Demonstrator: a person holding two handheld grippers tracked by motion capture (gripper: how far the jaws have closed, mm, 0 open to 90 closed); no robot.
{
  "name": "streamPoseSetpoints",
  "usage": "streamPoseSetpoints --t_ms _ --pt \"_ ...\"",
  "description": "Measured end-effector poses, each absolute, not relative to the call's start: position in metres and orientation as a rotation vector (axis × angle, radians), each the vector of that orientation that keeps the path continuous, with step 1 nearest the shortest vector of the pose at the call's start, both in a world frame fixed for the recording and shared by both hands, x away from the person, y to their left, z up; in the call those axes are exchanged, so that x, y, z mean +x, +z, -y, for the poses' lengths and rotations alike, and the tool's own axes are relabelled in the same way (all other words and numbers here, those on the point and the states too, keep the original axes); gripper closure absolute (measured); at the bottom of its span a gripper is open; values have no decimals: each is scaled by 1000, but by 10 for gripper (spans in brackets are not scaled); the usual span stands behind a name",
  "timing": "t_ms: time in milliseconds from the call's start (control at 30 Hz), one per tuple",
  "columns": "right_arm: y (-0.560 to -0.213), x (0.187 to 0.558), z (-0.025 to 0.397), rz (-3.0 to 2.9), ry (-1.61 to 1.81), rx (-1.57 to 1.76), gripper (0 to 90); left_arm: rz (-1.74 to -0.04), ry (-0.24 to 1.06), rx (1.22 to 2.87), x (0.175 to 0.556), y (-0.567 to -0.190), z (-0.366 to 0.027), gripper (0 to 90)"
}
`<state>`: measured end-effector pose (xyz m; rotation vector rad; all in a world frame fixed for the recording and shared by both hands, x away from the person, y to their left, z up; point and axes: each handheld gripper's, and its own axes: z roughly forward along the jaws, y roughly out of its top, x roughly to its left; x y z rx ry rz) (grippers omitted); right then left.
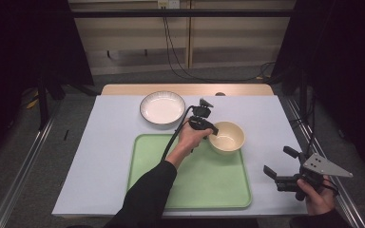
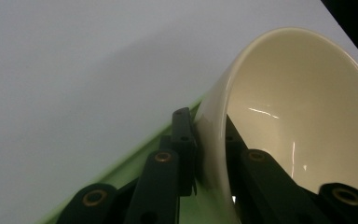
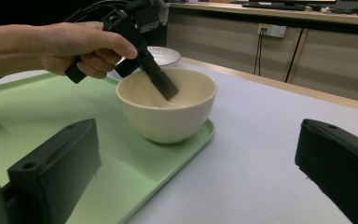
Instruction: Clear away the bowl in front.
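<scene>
Bowl (image 1: 227, 137) wall between left claw (image 1: 211, 132) jaws

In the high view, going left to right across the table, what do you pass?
White plate → left gripper, clamped on the rim of the cream bowl → cream bowl at the far right corner of the green tray → right gripper, jaws apart, held off the table's right edge.
</scene>
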<state>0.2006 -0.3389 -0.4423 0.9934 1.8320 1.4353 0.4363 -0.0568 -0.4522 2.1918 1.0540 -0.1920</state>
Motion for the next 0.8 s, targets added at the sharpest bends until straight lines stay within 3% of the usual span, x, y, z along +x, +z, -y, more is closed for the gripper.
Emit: streamPoseSetpoints --t_ms 567,800 --pt "-442 200 339 -1841 1433 992 2 -1021 -166 2207 435 -456 57 813" --pt "-442 200 339 -1841 1433 991 2 -987 -136 2204 432 -457 59 717"
